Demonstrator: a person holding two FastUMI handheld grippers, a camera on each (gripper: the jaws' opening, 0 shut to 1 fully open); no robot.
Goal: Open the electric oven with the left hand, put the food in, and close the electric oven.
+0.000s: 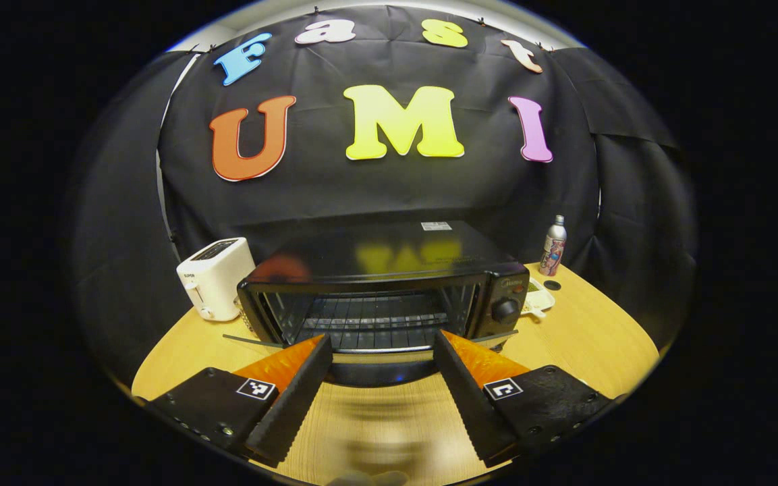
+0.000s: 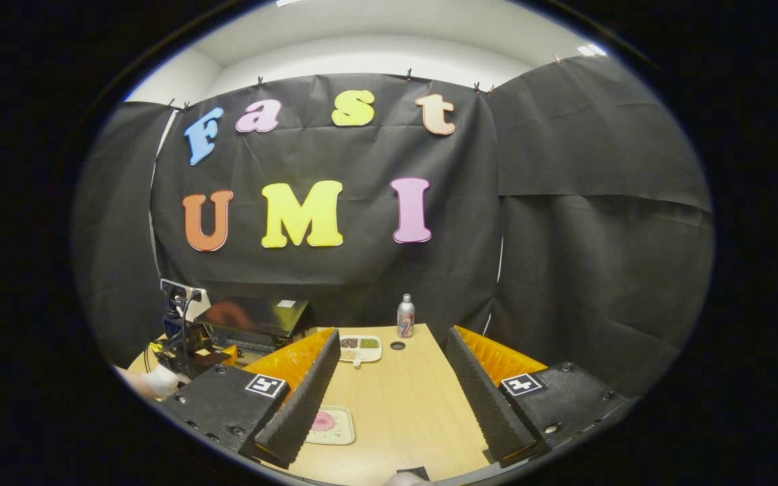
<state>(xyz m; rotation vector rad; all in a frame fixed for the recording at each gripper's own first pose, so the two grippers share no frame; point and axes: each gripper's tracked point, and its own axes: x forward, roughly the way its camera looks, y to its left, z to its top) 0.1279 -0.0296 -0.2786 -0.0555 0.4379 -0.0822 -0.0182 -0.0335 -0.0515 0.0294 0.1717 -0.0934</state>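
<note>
The black electric oven [image 1: 389, 270] stands at the middle of the wooden table with its glass door [image 1: 375, 368] swung down flat, and the wire rack [image 1: 375, 322] inside is bare. My left gripper [image 1: 382, 339] is open right at the lowered door, its fingers either side of the door's front edge and not pressing on it. My right gripper [image 2: 392, 333] is open above the table. Near its left finger lies a pale tray with a round pink piece of food [image 2: 324, 424]. The oven [image 2: 257, 322] sits far left, with the other gripper [image 2: 186, 337] in front of it.
A white toaster [image 1: 216, 277] stands left of the oven. On the oven's right lie a white compartment tray [image 1: 537, 297], a small black disc [image 1: 552, 285] and a metal bottle [image 1: 553, 246]. The black cloth wall closes off the table's back and sides.
</note>
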